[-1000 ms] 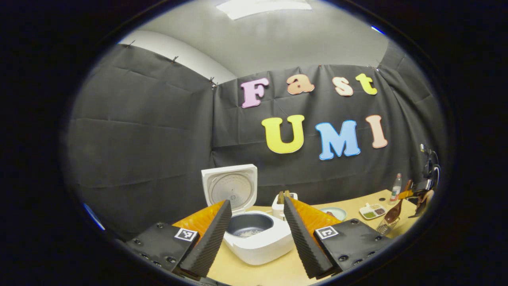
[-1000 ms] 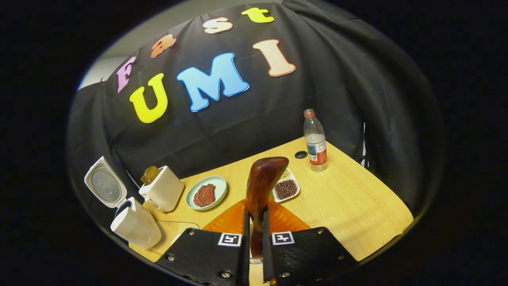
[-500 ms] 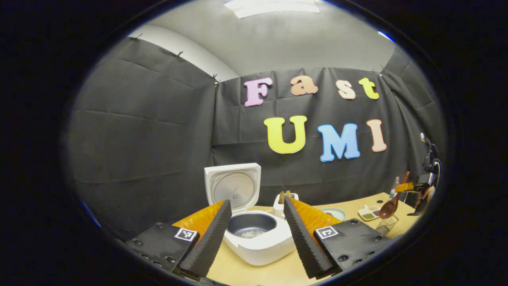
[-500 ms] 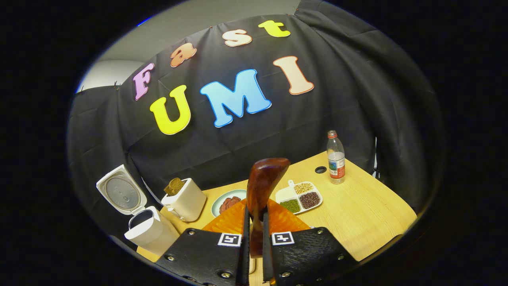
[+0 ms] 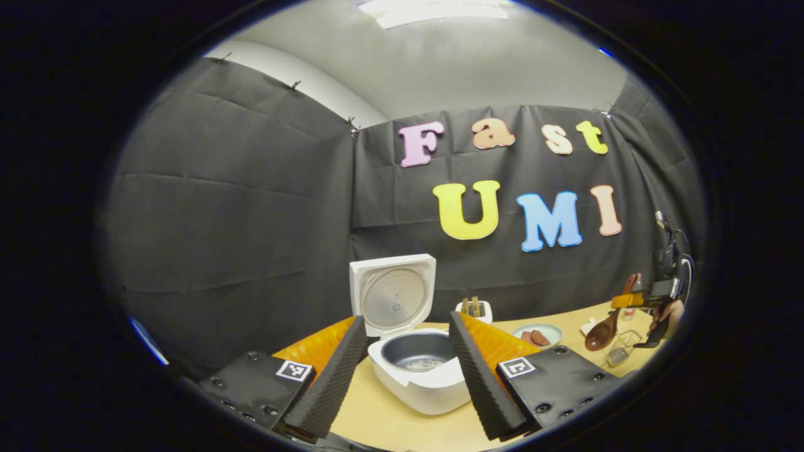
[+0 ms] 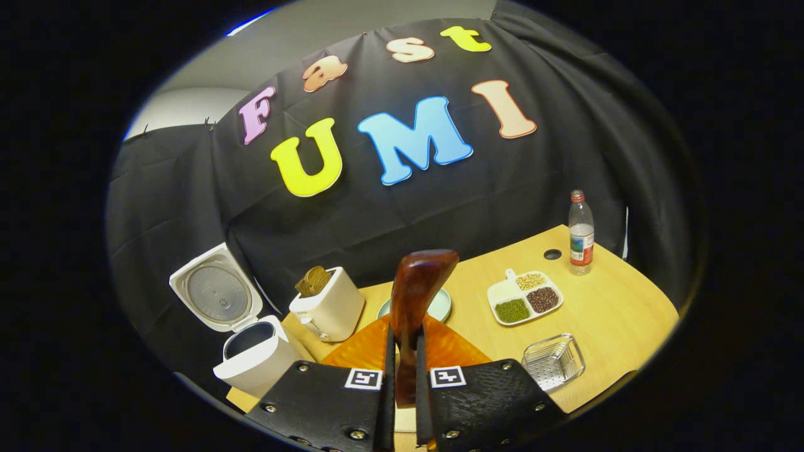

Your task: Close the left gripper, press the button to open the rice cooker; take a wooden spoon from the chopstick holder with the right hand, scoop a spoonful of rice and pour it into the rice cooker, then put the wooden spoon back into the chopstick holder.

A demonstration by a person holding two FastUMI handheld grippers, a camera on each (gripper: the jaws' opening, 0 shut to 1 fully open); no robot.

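Rice cooker [image 5: 419, 370] stood open at the table's left, rice inside | right gripper [image 6: 402, 351], fingers pinching the wooden spoon [image 6: 412, 301], had lifted clear of the chopstick holder [image 6: 554, 361] | left gripper [image 5: 405, 370] stayed spread.

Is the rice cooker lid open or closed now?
Open. The rice cooker has its lid standing upright behind the pot, and some rice shows in the inner bowl.

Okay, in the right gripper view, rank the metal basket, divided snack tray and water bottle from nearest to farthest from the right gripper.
1. Small metal mesh basket, lower right.
2. White divided tray of beans, behind it.
3. Clear plastic water bottle, far right table edge.
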